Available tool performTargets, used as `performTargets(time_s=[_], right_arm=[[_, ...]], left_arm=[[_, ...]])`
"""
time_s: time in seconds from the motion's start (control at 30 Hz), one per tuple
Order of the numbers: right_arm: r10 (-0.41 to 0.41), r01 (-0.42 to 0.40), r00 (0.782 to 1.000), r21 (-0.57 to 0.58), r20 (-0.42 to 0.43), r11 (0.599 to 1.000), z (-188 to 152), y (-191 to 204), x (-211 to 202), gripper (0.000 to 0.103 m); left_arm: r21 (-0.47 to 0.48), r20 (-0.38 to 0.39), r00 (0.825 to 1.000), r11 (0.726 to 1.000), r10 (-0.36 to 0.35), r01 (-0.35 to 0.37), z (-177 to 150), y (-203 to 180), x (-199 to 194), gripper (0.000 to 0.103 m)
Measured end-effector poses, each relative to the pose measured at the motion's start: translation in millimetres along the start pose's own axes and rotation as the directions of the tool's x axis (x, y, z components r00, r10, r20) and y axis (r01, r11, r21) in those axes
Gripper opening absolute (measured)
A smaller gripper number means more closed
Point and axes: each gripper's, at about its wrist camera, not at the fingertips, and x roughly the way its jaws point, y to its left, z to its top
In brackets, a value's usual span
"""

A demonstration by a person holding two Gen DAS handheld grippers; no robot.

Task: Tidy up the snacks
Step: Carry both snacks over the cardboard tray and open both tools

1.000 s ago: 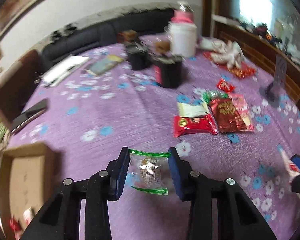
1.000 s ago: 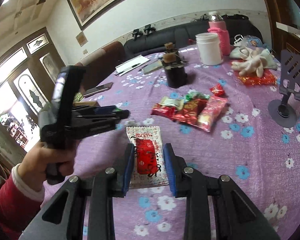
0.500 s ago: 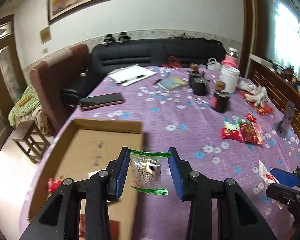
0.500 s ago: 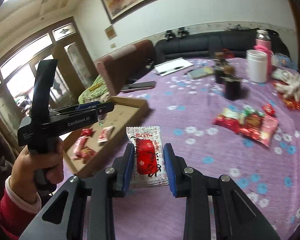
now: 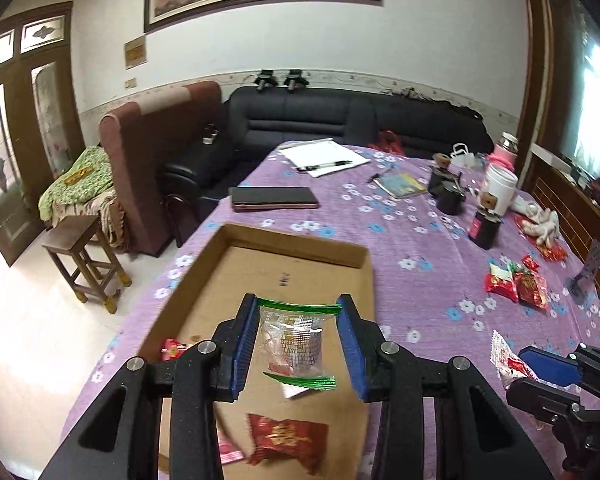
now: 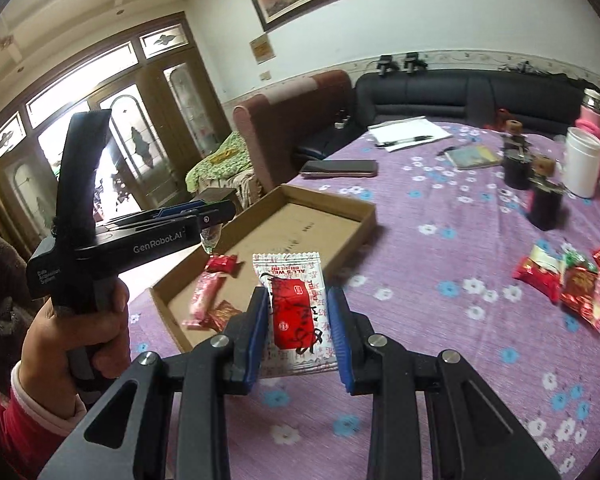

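My left gripper is shut on a clear snack packet with green edges and holds it above the shallow cardboard box. The box holds a few red snacks. My right gripper is shut on a white and red snack packet and holds it over the table just right of the box. The left gripper shows in the right wrist view over the box's left side. A pile of red snacks lies on the purple tablecloth to the right; it also shows in the left wrist view.
Farther back on the table are a dark phone, papers with a pen, a booklet, dark jars, a white canister and a phone stand. A wooden stool and sofas stand beyond the left edge.
Both grippers have swung left from the snack pile toward the cardboard box, each still holding its packet. The left one now hangs over the box's inside.
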Motion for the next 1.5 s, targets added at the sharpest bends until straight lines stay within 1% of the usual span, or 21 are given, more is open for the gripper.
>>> performTargets(time_s=[0.23,0.4,0.67,0.87,1.0,1.13,1.3,1.4,1.5], right_arm=[[0.038,-0.039,0.999,-0.027,-0.022,0.999,6.0,22.2,19.1,0.030],[0.045,-0.046,0.998,-0.040,-0.033,0.998,12.3,30.9,32.8,0.030],[0.043,-0.044,0.998,-0.035,-0.036,0.998,32.2,31.7,61.6,0.030],[0.009,-0.011,0.999,-0.032,-0.034,0.999,52.7,28.3,98.0,0.030],[-0.015,0.015,0.999,-0.014,-0.043,1.000,62.7,18.1,123.3,0.030],[-0.030,0.030,0.997,0.006,-0.071,1.000,68.1,7.3,148.2,0.030],[-0.063,0.065,0.991,0.013,-0.115,0.998,69.3,-4.5,176.1,0.031],[-0.071,0.075,0.988,0.020,-0.140,0.997,67.3,-12.2,190.5,0.031],[-0.093,0.094,0.984,0.003,-0.153,0.996,65.4,-15.5,200.0,0.031]], left_arm=[[-0.054,0.011,0.999,0.998,0.036,-0.036,-1.9,35.5,-8.9,0.042],[-0.093,0.007,0.998,0.994,0.063,-0.062,-1.8,60.3,-9.4,0.042],[-0.103,-0.021,0.997,0.991,0.079,-0.080,-2.1,74.5,5.6,0.042],[-0.076,-0.057,0.995,0.993,0.086,-0.090,3.7,73.7,33.4,0.042],[-0.062,-0.095,0.991,0.993,0.092,-0.098,12.8,71.1,63.3,0.042],[-0.061,-0.141,0.985,0.992,0.099,-0.109,21.2,69.5,94.5,0.042],[-0.052,-0.204,0.973,0.991,0.108,-0.120,25.2,65.2,129.9,0.042],[-0.040,-0.240,0.964,0.991,0.116,-0.129,23.1,63.0,147.2,0.042],[-0.039,-0.274,0.955,0.991,0.111,-0.127,19.1,61.0,162.4,0.043]])
